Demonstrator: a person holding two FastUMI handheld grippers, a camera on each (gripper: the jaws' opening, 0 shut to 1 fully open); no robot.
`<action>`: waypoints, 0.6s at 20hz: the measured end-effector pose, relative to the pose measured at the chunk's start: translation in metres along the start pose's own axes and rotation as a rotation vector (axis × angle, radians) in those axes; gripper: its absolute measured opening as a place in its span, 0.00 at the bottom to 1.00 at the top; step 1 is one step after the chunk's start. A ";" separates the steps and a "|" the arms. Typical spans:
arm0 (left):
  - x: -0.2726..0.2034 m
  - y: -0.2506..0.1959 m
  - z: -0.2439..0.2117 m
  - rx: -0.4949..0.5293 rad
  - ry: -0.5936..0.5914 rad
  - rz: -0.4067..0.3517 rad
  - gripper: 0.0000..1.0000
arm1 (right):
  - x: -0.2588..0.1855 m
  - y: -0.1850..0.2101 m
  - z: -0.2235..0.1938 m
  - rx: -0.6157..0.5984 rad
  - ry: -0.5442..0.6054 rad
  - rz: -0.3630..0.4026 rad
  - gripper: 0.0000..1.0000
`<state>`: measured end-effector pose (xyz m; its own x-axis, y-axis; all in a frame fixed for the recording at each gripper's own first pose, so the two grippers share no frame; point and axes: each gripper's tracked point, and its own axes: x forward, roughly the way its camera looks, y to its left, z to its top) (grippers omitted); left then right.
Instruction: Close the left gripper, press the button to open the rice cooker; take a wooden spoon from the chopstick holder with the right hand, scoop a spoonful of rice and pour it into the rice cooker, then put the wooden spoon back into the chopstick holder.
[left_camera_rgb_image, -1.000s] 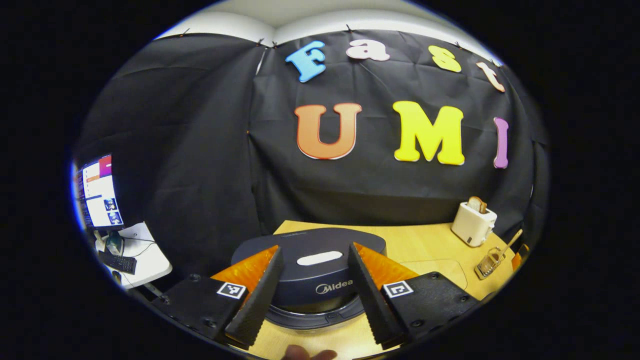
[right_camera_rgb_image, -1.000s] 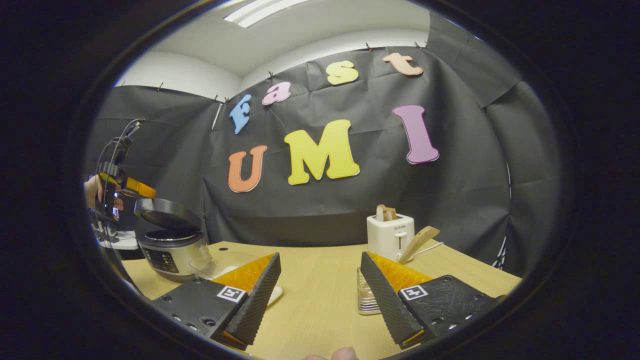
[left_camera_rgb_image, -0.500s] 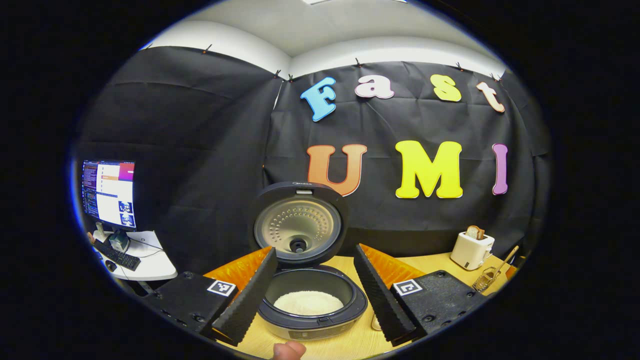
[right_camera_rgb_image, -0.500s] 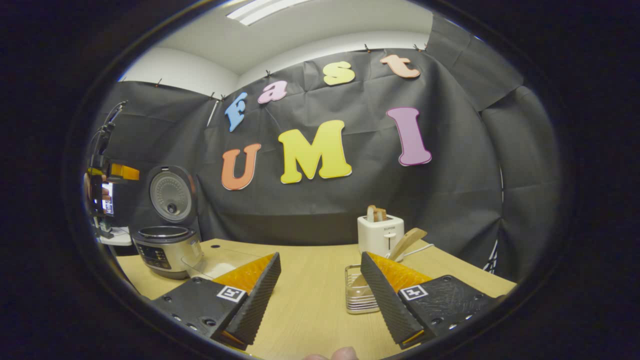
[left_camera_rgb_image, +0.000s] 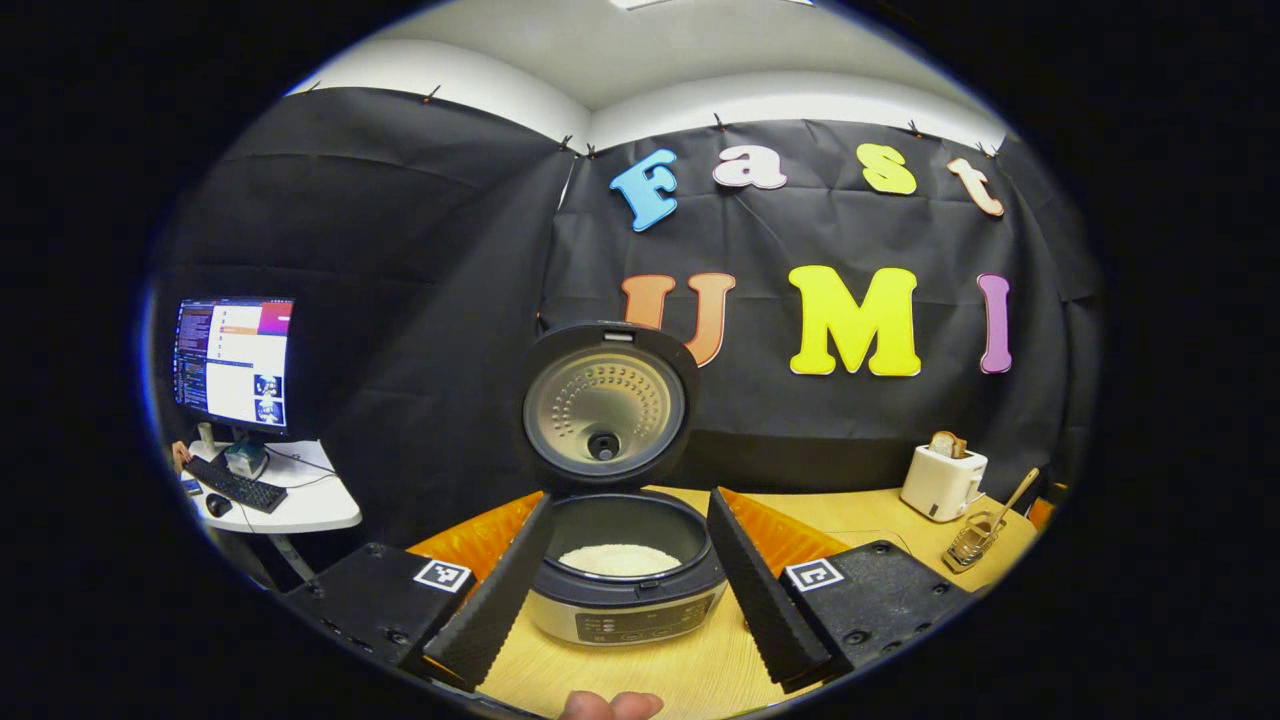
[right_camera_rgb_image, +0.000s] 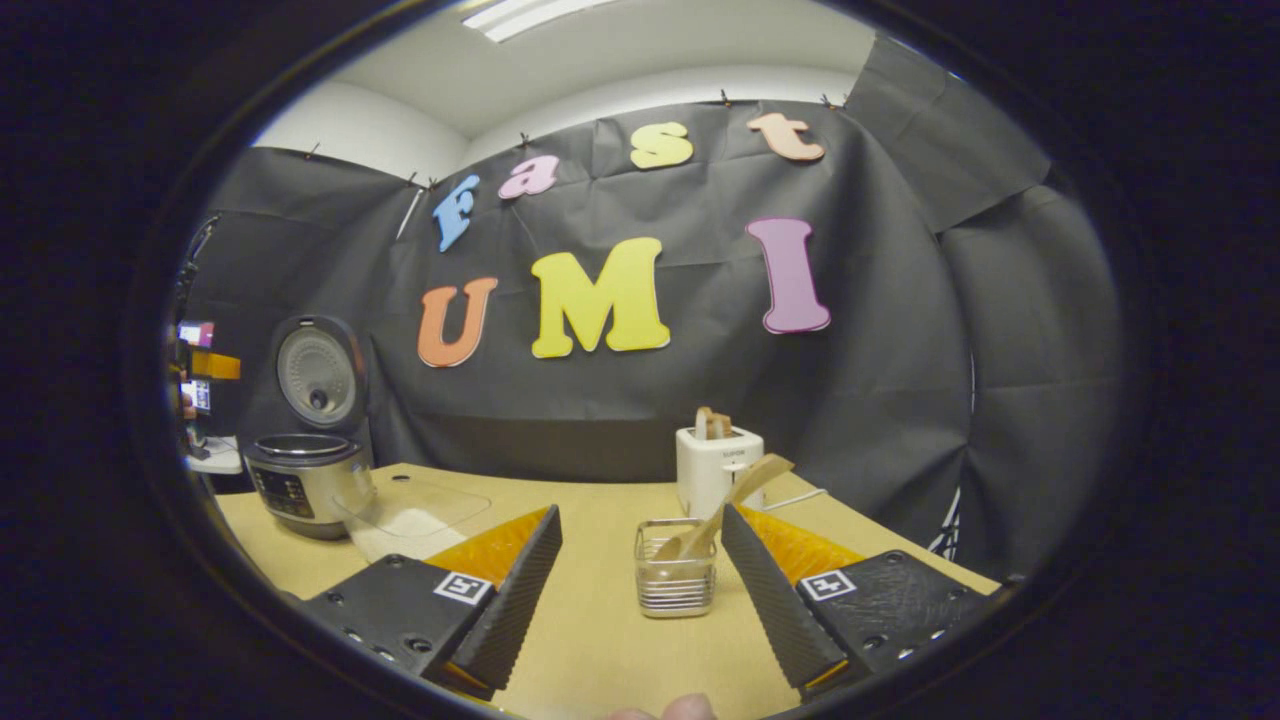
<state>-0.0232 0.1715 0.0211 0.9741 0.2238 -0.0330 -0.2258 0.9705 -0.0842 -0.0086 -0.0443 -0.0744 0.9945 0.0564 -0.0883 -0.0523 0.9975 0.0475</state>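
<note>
The rice cooker (left_camera_rgb_image: 622, 610) stands on the wooden table with its lid (left_camera_rgb_image: 605, 405) swung upright, and white rice lies in the pot (left_camera_rgb_image: 618, 558). My left gripper (left_camera_rgb_image: 628, 495) is open, a short way in front of the cooker, and touches nothing. In the right gripper view the cooker (right_camera_rgb_image: 300, 480) stands at the far left. The wire chopstick holder (right_camera_rgb_image: 676, 580) holds the wooden spoon (right_camera_rgb_image: 735, 490), which leans right. My right gripper (right_camera_rgb_image: 640, 510) is open, with the holder ahead between the lines of its fingers and apart from them.
A white toaster (right_camera_rgb_image: 715, 465) with bread stands behind the holder. A clear container (right_camera_rgb_image: 415, 515) of rice sits beside the cooker. Off the table's left are a monitor (left_camera_rgb_image: 235, 362) and a white side table (left_camera_rgb_image: 290, 500). A thumb (left_camera_rgb_image: 610, 705) shows at the bottom edge.
The cooker's lid has sprung from shut to fully upright. My left gripper has drawn back and up from it. My right gripper has swung right, bringing the holder between its fingers' lines.
</note>
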 end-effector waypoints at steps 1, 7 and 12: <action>-0.002 -0.005 -0.007 0.005 0.007 -0.007 0.98 | -0.001 -0.003 -0.001 -0.002 0.002 -0.003 0.95; -0.009 -0.032 -0.026 0.007 0.012 -0.049 0.98 | 0.011 -0.034 -0.016 0.040 0.068 -0.057 0.95; -0.010 -0.037 -0.033 0.041 0.012 -0.050 0.98 | 0.048 -0.051 -0.022 0.112 0.133 -0.073 0.95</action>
<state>-0.0248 0.1307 -0.0088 0.9839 0.1739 -0.0418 -0.1758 0.9834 -0.0456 0.0401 -0.0918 -0.1031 0.9741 -0.0031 -0.2262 0.0369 0.9887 0.1456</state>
